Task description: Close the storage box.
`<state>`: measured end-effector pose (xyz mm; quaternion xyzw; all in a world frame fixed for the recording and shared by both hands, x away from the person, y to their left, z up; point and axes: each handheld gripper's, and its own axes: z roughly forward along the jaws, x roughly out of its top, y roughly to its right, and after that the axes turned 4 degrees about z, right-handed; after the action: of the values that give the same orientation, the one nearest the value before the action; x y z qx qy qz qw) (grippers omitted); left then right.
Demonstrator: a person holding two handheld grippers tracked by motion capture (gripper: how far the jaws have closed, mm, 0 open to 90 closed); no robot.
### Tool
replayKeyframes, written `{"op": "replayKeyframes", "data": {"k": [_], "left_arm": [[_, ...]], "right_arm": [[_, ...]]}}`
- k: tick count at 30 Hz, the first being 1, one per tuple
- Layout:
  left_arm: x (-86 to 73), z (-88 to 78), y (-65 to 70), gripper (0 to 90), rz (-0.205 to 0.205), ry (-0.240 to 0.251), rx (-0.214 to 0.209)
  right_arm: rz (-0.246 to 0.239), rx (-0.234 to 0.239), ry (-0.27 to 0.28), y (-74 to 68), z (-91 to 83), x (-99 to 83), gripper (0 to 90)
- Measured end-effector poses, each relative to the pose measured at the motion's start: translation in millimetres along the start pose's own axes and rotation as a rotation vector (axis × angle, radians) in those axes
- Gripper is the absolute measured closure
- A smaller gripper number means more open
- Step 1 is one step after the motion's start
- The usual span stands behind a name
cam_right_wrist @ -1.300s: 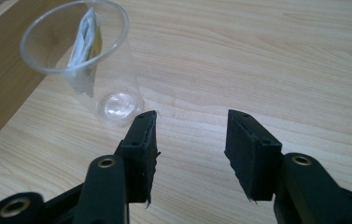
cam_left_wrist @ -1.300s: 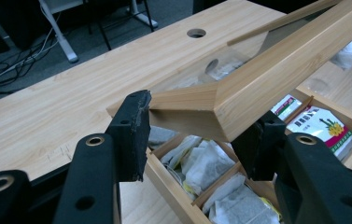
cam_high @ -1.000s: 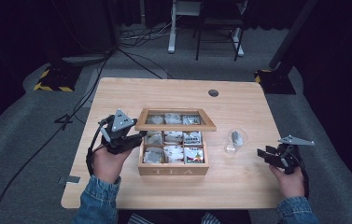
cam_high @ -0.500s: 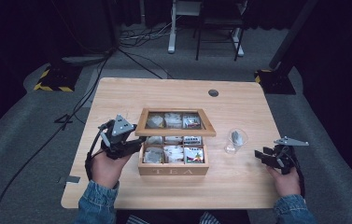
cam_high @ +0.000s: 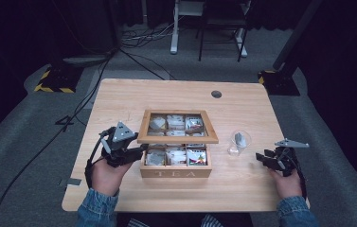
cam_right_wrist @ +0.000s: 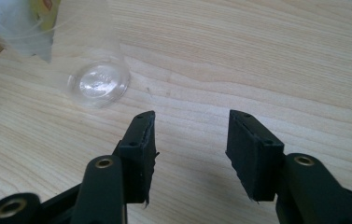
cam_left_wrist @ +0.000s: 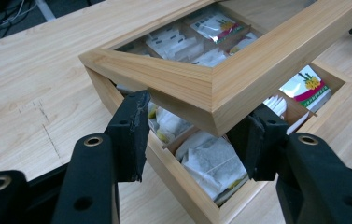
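Lid [cam_left_wrist: 220,79] of the tea box [cam_high: 176,171] is raised at a slant, its corner sitting between the left gripper [cam_left_wrist: 192,135] jaws, which close on it. Box sits mid-counter [cam_high: 119,99], tea bags [cam_left_wrist: 211,163] showing inside. Right gripper [cam_right_wrist: 190,149] rests over bare wood near a clear cup [cam_right_wrist: 96,84], jaws apart, holding nothing.

We count 1 wooden tea box [cam_high: 176,171] with 1 glass-paned lid [cam_high: 177,137], 1 clear plastic cup [cam_high: 239,142] holding 1 tea bag [cam_high: 241,138], and 2 grippers: the left gripper [cam_high: 133,152] and the right gripper [cam_high: 264,159], on 1 table [cam_high: 119,101].
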<state>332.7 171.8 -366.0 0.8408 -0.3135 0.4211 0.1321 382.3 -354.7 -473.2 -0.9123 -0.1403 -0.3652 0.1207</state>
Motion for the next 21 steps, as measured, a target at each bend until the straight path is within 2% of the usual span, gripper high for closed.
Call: {"op": "replayKeyframes", "data": {"k": [11, 14, 21], "left_arm": [[-11.4, 4.6, 4.0, 49.4, -0.01, -0.047, -0.016], [-15.8, 7.1, 5.7, 49.8, -0.025, -0.06, -0.034], [-18.8, 12.4, 8.2, 50.0, -0.015, -0.09, -0.049]], "right_arm": [[0.003, 0.007, 0.0, 0.1, -0.4, -0.2, 52.5], [0.003, 0.008, 0.002, 0.1, -0.7, -0.2, 52.5], [0.0, 0.01, 0.005, 0.6, -1.1, -0.2, 52.5]]}}
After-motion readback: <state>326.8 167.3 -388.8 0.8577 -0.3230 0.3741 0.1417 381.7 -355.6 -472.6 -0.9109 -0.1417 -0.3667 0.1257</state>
